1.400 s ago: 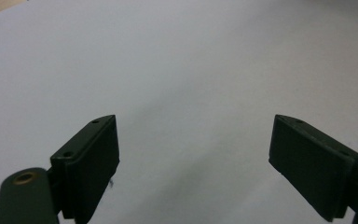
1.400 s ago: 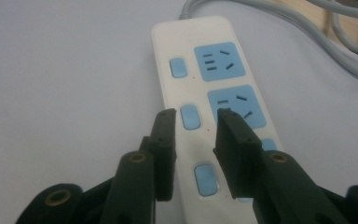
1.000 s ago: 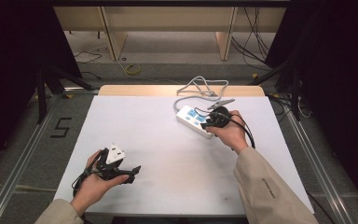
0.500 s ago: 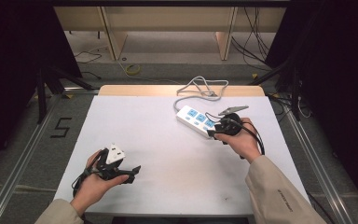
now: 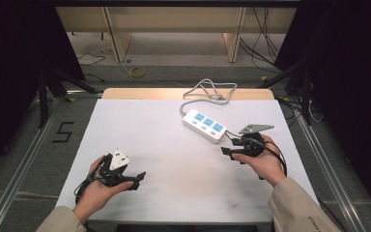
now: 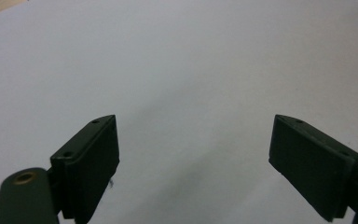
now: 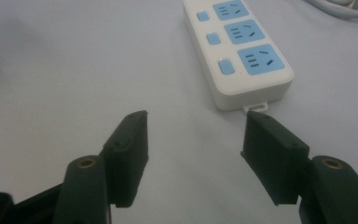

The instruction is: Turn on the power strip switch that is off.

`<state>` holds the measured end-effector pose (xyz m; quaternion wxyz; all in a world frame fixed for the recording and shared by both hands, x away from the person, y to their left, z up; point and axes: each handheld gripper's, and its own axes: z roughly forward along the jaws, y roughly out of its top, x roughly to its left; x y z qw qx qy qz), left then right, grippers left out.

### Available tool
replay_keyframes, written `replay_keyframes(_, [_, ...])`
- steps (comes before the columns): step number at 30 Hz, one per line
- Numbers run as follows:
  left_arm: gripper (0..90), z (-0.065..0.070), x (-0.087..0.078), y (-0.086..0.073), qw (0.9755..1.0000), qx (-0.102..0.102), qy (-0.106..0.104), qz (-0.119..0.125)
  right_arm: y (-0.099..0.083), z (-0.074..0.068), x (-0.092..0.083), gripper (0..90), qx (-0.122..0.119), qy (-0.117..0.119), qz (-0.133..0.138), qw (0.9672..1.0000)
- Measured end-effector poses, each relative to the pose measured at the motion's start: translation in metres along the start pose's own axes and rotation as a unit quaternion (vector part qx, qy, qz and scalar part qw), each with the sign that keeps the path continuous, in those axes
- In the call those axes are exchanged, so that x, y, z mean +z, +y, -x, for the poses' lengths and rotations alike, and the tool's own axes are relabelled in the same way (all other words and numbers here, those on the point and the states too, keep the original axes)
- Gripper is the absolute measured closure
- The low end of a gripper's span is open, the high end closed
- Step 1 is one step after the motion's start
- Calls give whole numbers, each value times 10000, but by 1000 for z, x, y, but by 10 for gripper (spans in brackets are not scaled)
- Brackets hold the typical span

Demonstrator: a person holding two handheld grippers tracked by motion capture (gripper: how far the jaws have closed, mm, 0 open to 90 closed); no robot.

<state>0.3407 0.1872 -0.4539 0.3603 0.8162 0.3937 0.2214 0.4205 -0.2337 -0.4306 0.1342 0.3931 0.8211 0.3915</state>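
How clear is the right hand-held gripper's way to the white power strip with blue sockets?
Probably clear, yes. The right hand-held gripper is open, and the white power strip with blue sockets lies just beyond its jaws on the white table, with nothing between them.

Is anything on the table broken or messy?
Nothing stands out. The white power strip with blue sockets lies flat and whole on the white table, its grey cable looped loosely at the far edge.

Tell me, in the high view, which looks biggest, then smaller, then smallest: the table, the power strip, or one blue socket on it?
1. Table, by far the biggest.
2. Power strip.
3. Blue socket, the smallest; three fit along the strip.
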Motion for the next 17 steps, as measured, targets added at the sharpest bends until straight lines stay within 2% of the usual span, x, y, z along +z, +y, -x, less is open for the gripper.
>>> replay_keyframes(9, [155, 1, -1, 0, 10000, -34, -9, 10, -27, -7, -21, 375, -38, -37, 235, 9997])
replay_keyframes(17, [155, 3, -2, 0, 10000, -50, -29, 47, -33, -10, -27, 325, -3, -40, 454, 9990])
